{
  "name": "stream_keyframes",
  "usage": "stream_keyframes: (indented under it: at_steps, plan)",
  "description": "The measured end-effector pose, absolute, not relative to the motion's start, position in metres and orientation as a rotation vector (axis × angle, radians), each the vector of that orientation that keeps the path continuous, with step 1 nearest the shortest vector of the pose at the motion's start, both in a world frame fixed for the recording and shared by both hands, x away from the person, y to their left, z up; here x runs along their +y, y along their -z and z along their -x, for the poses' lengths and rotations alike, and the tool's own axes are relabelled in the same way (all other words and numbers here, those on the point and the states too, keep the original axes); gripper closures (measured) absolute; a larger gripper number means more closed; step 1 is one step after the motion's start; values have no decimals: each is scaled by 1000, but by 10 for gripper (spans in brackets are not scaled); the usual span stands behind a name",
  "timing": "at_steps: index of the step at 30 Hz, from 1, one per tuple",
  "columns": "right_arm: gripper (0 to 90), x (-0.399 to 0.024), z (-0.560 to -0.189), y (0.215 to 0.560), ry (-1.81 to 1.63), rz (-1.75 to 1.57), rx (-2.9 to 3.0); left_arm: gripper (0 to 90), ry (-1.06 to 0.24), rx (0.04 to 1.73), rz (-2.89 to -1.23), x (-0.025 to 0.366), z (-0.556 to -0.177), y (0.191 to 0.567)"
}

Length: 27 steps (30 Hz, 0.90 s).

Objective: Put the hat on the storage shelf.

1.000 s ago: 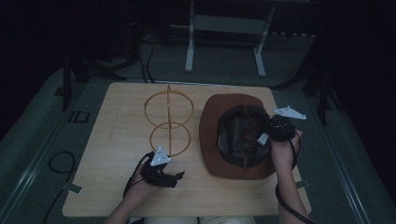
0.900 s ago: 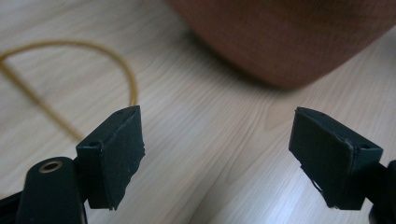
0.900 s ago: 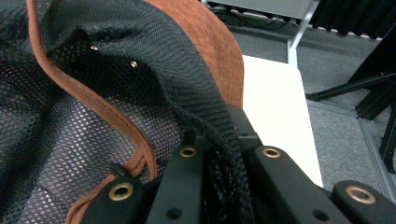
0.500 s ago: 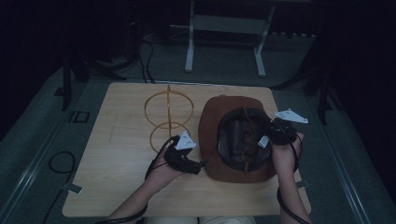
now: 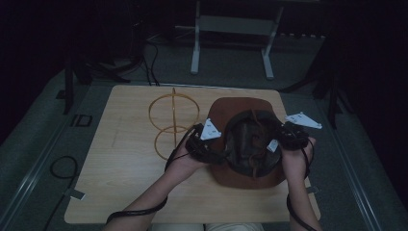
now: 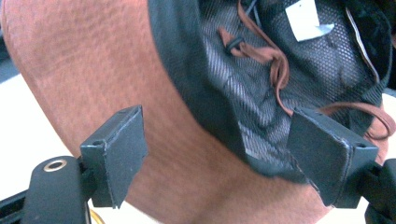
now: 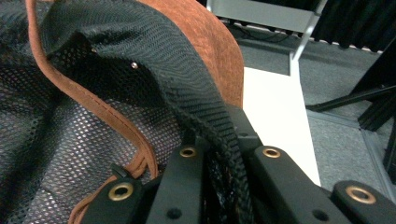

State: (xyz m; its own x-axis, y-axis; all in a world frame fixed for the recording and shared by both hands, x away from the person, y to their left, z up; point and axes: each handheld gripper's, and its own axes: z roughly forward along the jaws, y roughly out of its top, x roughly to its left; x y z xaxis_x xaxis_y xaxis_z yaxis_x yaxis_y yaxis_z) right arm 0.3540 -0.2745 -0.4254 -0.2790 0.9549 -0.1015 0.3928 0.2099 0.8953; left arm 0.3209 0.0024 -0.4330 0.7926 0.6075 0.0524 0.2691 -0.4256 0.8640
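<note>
A brown hat [image 5: 240, 108] lies crown down on the wooden table [image 5: 125, 192], showing its black mesh lining [image 5: 245, 139] and a brown chin cord [image 6: 275, 60]. My right gripper [image 5: 280, 143] is at the hat's right rim. Seen from the right gripper view, it [image 7: 219, 140] is shut on the black inner band [image 7: 187, 88]. My left gripper [image 5: 220, 153] has reached the hat's left rim. Its jaws are open in the left gripper view [image 6: 222, 158], one over the brown brim [image 6: 93, 60] and one over the mesh [image 6: 299, 70], with the band's edge between them, untouched.
A golden wire stand [image 5: 173, 120] made of rings stands just left of the hat, close behind the left hand. A grey metal frame [image 5: 231, 29] stands on the floor beyond the table. A cable loop [image 5: 62, 168] lies on the floor at the left.
The left gripper has risen from the table's front left and travelled right to the hat's left rim. The right gripper has kept its hold and place.
</note>
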Motion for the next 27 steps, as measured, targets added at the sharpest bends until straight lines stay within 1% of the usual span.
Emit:
stream_keyframes:
  at_steps: [8, 14, 20, 25, 26, 27]
  plan:
    - [858, -281, -342, 413, -1049, -1238, 1748, 201, -505, 748, -1978, -11, -329, 425]
    - [858, -278, -323, 404, -1113, -1185, 1750, 194, -568, 819, -1952, -9, -333, 430]
    - [859, -267, -301, 401, -1208, -1113, 1810, 173, -553, 869, -1946, -6, -339, 436]
    - [858, -259, -285, 399, -1258, -1049, 1861, 174, -547, 900, -1934, -5, -342, 439]
    - [858, -258, -283, 400, -1256, -1038, 1868, 182, -544, 899, -1930, -5, -343, 438]
    - [858, -256, -280, 400, -1264, -1028, 1882, 221, -551, 897, -1928, -5, -343, 437]
